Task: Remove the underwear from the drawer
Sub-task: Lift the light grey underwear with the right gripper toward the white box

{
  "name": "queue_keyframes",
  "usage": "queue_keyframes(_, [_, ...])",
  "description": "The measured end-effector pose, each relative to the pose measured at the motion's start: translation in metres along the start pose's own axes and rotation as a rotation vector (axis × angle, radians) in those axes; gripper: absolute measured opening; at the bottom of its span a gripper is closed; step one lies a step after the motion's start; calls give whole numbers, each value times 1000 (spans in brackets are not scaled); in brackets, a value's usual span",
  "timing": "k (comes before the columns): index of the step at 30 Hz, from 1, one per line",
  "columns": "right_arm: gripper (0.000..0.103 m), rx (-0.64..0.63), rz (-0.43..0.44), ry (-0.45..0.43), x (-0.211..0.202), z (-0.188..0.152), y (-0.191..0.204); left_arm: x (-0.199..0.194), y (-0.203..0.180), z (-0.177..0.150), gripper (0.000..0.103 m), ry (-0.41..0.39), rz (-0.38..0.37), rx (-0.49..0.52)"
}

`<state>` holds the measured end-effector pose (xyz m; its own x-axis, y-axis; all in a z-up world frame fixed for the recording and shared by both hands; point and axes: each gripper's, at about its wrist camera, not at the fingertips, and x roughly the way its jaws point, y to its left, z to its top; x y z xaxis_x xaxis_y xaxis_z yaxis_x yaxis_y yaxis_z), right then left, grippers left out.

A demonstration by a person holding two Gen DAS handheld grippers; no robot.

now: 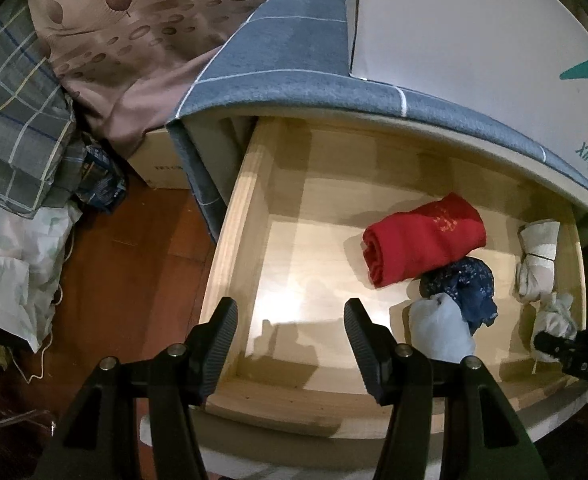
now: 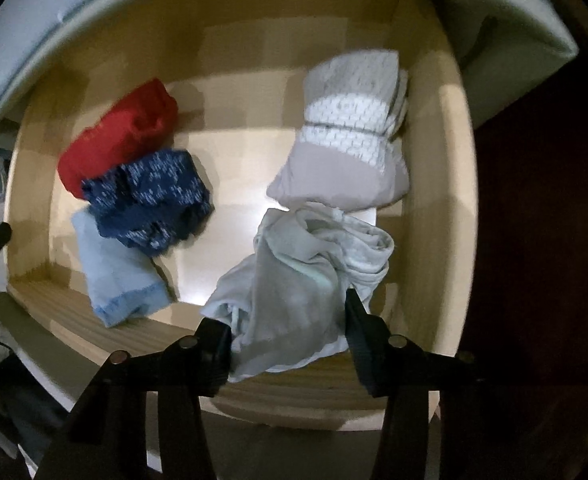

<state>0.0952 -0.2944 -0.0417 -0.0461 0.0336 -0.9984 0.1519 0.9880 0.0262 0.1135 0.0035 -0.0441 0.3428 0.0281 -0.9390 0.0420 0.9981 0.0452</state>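
Five bundles sitting in open drawer [image 1: 229, 240]. I'm gripping pale crumpled underwear [image 2: 306, 280] w/ right gripper [image 2: 285, 344], pads pinching cloth both sides, piece hanging over front-right corner of drawer. Left gripper [image 1: 289, 344] hovering wide apart, holding nothing, over bare left half. Step in hand: lifting out. Next, I reckon: raising clear of front wall w/o snagging white rolled bundle [image 2: 346, 136] just behind.

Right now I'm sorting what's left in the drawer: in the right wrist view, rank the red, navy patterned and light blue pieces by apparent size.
1. navy patterned piece
2. red piece, partly hidden under the navy one, so this order is unsure
3. light blue piece
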Motion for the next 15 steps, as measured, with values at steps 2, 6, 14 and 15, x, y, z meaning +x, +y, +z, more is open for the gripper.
queue_keyframes(2, [45, 9, 7, -38, -9, -2, -1, 0, 1, 0, 57, -1, -6, -5])
queue_keyframes(6, [45, 5, 7, -85, -26, -8, 1, -1, 2, 1, 57, -4, -8, -7])
queue_keyframes(14, [45, -8, 17, -152, -64, -4, 27, -1, 2, 1, 57, -16, -2, -12])
queue_keyframes(15, [45, -13, 17, -165, -71, -4, 31, -1, 2, 1, 57, -19, -5, -13])
